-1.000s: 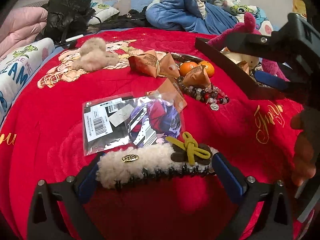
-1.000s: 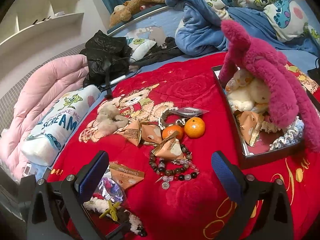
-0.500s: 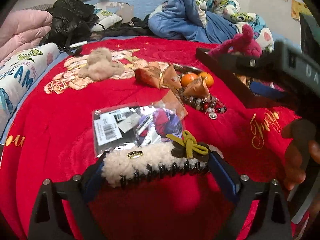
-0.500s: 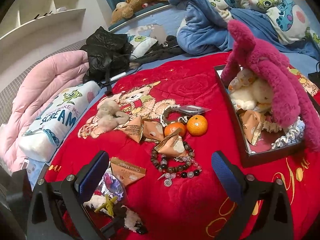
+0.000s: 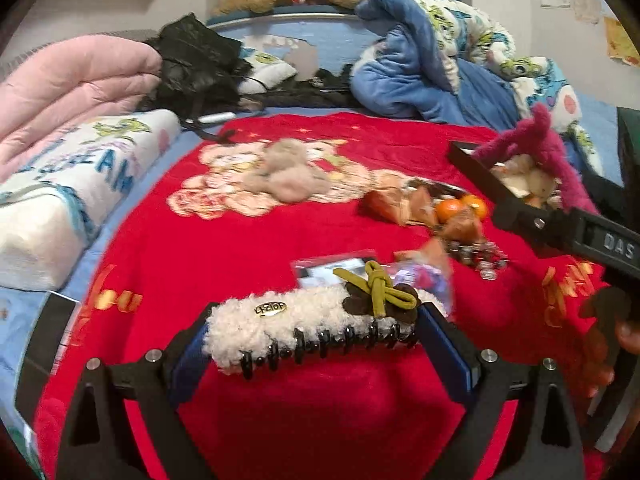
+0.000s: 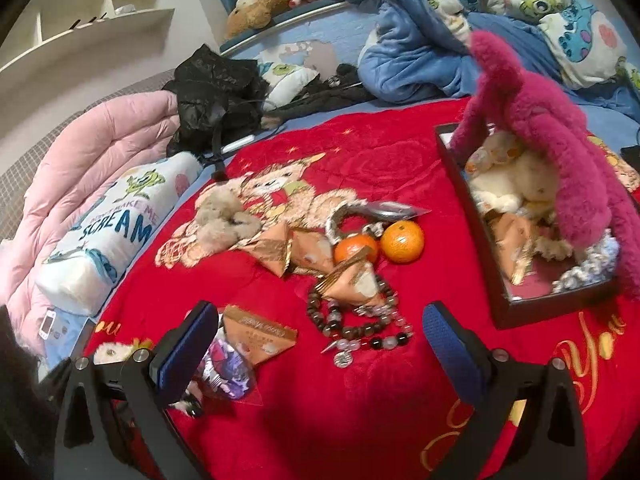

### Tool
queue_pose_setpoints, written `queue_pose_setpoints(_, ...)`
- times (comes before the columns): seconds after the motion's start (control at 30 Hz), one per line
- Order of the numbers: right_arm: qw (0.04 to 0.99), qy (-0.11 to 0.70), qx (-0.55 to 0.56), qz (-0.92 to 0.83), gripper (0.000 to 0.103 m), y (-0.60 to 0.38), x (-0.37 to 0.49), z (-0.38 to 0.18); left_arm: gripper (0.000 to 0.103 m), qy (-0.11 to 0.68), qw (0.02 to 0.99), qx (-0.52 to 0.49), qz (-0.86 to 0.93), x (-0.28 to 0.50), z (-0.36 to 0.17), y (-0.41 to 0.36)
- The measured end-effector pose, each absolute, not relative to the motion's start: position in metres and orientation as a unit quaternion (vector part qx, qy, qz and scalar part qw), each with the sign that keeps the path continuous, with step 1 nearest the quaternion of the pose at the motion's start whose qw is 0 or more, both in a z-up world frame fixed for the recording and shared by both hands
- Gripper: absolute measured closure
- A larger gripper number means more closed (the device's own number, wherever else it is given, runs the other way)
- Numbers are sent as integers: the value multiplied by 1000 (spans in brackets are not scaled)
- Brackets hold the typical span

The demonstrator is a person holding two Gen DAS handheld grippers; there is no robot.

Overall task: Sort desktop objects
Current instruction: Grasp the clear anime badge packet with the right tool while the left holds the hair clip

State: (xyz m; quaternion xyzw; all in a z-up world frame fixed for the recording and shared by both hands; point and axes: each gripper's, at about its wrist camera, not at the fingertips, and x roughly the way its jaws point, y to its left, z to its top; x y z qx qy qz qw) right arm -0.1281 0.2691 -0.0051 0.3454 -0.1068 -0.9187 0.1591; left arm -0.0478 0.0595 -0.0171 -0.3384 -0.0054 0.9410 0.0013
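My left gripper [image 5: 316,334] is shut on a fluffy white hair clip [image 5: 304,320] with an olive knot and black teeth, held above the red blanket [image 5: 248,248]. The clip's end shows behind my right gripper's left finger [image 6: 112,352]. My right gripper [image 6: 320,344] is open and empty, above a bead bracelet [image 6: 356,328]. A black tray [image 6: 508,304] at the right holds a magenta plush [image 6: 552,152], a cream plush and a snack packet. On the blanket lie two oranges [image 6: 402,242], orange snack packets [image 6: 276,252], a card sleeve [image 6: 228,368] and a beige fluffy scrunchie [image 6: 220,220].
A pink quilt [image 6: 92,168] and a "SCREAM" pillow [image 6: 116,232] lie at the left. A black bag [image 6: 216,92] and blue bedding [image 6: 420,44] are at the back. A phone [image 6: 48,324] lies at the blanket's left edge.
My left gripper has lifted the hair clip off the blanket and tilted up, so the card sleeve now lies behind it. My right gripper has drifted slightly closer to the bracelet.
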Motion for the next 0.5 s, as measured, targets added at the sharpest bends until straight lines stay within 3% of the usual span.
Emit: queue_pose_setpoints(0.5, 223, -57, 420, -878, 2, 206, -134, -42, 7, -58, -48, -336, 939, -46, -18, -7)
